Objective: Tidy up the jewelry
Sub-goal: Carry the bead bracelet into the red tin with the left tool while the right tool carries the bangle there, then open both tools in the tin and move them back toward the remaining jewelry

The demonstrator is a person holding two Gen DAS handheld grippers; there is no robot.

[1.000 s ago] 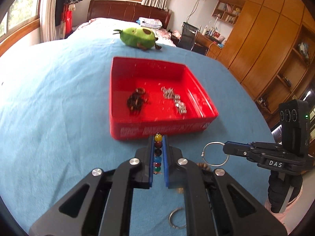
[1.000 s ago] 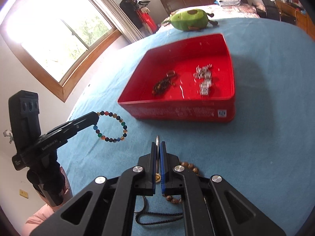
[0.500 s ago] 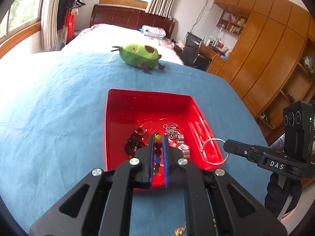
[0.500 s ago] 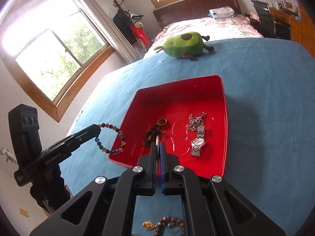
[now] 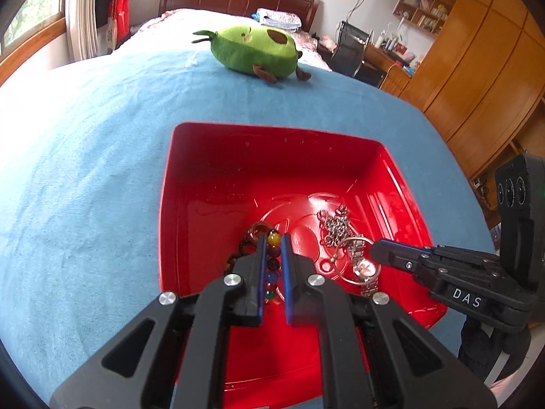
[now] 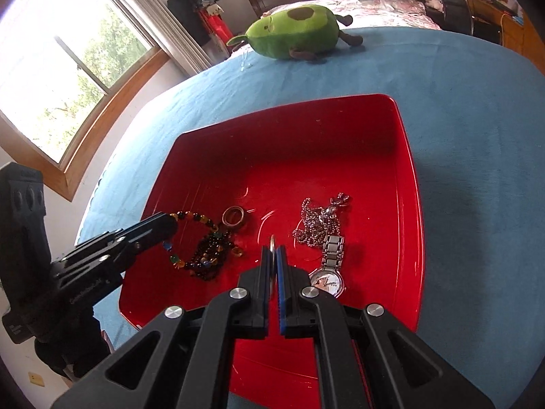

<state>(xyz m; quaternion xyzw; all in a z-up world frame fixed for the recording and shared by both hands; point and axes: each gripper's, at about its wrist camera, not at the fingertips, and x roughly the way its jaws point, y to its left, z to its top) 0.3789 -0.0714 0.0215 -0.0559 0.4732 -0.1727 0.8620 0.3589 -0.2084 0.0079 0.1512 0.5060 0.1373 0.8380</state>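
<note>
Left wrist view: left gripper [image 5: 273, 248] clenched on a multicoloured bead bracelet [image 5: 273, 238], poised over the red tray [image 5: 272, 139] on the blue bed cover [image 5: 85, 170]; right gripper [image 6: 273, 255] clenched on a thin metal ring [image 6: 272, 241], also above the tray. Already inside: dark bead strand [image 6: 211, 252], band ring [image 6: 234, 215], chain necklace [image 6: 318, 221], watch [image 6: 328, 269]. Remaining, by judgement: release both held pieces; other leftover items not visible.
</note>
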